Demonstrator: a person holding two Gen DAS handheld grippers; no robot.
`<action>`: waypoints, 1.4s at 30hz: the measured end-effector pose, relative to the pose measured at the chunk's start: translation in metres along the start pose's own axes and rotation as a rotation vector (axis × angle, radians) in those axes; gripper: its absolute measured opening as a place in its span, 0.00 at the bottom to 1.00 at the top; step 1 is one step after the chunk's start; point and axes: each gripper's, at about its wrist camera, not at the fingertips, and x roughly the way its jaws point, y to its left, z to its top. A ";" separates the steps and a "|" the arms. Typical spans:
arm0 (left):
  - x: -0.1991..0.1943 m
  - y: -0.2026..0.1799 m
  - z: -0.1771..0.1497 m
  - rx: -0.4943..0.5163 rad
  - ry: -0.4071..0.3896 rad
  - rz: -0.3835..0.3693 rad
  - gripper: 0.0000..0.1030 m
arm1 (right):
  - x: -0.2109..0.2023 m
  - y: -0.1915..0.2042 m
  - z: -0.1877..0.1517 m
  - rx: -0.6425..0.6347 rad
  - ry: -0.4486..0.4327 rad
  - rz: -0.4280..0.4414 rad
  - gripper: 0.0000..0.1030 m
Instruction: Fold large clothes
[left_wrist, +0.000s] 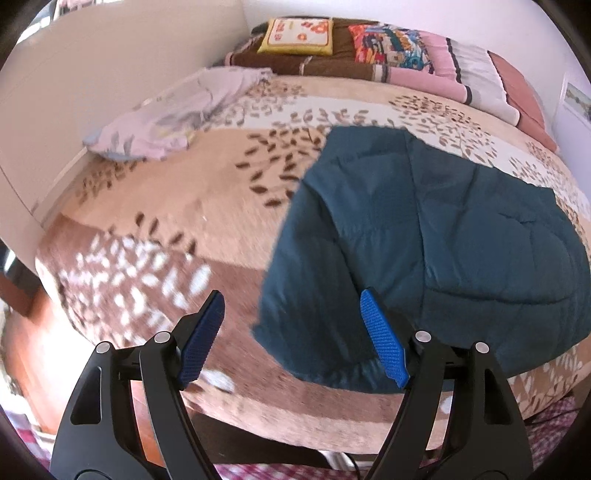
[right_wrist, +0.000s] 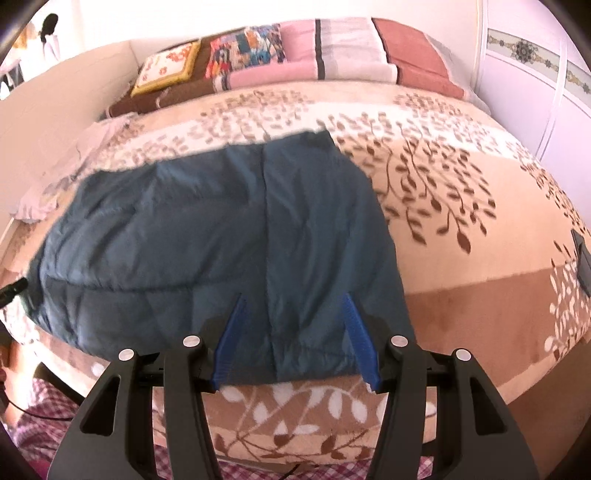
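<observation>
The teal quilted garment (right_wrist: 221, 236) lies folded into a compact block near the bed's (right_wrist: 461, 288) front edge, both grippers' jaws spread and empty above it, so folding looks nearly finished.

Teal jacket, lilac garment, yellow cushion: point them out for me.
teal jacket (right_wrist: 221, 229), right wrist view, middle of its folded body
lilac garment (left_wrist: 177, 110), left wrist view, crumpled middle
yellow cushion (left_wrist: 299, 35), left wrist view, patterned face

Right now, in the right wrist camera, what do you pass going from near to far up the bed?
Right gripper → dark teal jacket → leafy blanket → pillows at the far end.
</observation>
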 end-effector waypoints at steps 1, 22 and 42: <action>-0.002 0.003 0.004 0.009 -0.009 0.009 0.73 | -0.003 0.001 0.005 -0.001 -0.012 0.005 0.53; -0.015 -0.028 -0.005 -0.120 0.008 -0.138 0.75 | 0.006 0.040 -0.004 -0.025 -0.001 0.103 0.53; -0.023 -0.159 0.017 0.075 0.041 -0.131 0.75 | 0.016 0.002 -0.048 0.047 0.018 0.208 0.53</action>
